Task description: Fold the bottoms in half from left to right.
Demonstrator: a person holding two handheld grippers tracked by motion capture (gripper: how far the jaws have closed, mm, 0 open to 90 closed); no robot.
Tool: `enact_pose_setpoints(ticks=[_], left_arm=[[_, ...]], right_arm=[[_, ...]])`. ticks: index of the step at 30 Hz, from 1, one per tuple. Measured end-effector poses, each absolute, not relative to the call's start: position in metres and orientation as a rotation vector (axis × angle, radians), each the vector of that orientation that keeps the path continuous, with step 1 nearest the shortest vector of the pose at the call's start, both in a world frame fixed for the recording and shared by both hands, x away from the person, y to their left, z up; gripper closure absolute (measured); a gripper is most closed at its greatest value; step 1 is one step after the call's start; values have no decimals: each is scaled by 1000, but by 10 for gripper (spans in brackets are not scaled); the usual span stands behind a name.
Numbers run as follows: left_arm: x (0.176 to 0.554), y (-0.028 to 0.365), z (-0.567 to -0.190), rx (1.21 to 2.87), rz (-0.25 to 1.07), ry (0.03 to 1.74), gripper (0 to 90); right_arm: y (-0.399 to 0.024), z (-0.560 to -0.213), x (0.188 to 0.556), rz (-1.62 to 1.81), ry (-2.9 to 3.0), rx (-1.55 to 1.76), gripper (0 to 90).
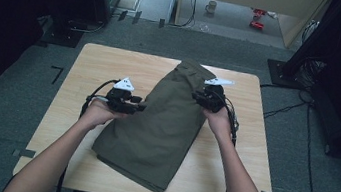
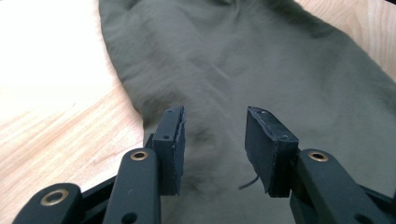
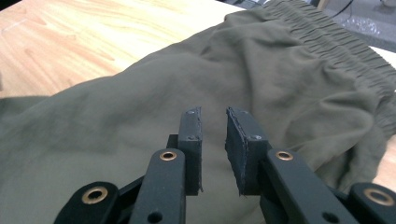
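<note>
An olive-green folded garment (image 1: 154,124) lies diagonally across the wooden table (image 1: 97,65), its elastic waistband (image 3: 327,42) toward the far edge. My left gripper (image 1: 139,107) hovers at the garment's left edge, pointing right. Its jaws stand open just above the cloth (image 2: 243,60), with nothing between the pads (image 2: 175,140). My right gripper (image 1: 197,97) is at the garment's right side near the waistband, pointing left. Its jaws stand close together with a narrow gap (image 3: 214,140), and I see no cloth pinched between them.
Bare wood shows left and right of the garment. Beyond the table on the floor are a mug (image 1: 211,7), red objects (image 1: 258,17) and cables (image 1: 282,109). Dark equipment stands at both far corners.
</note>
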State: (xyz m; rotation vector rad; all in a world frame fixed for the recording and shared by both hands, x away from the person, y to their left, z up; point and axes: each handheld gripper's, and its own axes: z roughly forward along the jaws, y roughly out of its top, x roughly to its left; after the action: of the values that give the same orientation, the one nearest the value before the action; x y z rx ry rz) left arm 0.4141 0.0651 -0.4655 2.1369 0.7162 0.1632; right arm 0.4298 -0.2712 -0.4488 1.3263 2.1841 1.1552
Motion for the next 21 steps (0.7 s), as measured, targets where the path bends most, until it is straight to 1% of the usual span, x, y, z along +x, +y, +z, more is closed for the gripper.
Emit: enact_pose_setpoints(ticks=[4,10,13,19,21], left_arm=[[421,64,-476,2128,171,711,604],[426,60,-489,2173,155,708,600],[426,58,-494,2185,156,699,600],[427,56,-501,2211,158,706,593],[427,56,-503,2223,158,707,586]], right_arm=[[-270,-459,417,1173,2187,1323,759],[-273,-481,398,1198,2189,1312,744],[-274,-489,390,1193,2199,1305,711],[-273,-497,378,1171,2211,1304,682],[-273,-503,377,1143,2226,1315,653]])
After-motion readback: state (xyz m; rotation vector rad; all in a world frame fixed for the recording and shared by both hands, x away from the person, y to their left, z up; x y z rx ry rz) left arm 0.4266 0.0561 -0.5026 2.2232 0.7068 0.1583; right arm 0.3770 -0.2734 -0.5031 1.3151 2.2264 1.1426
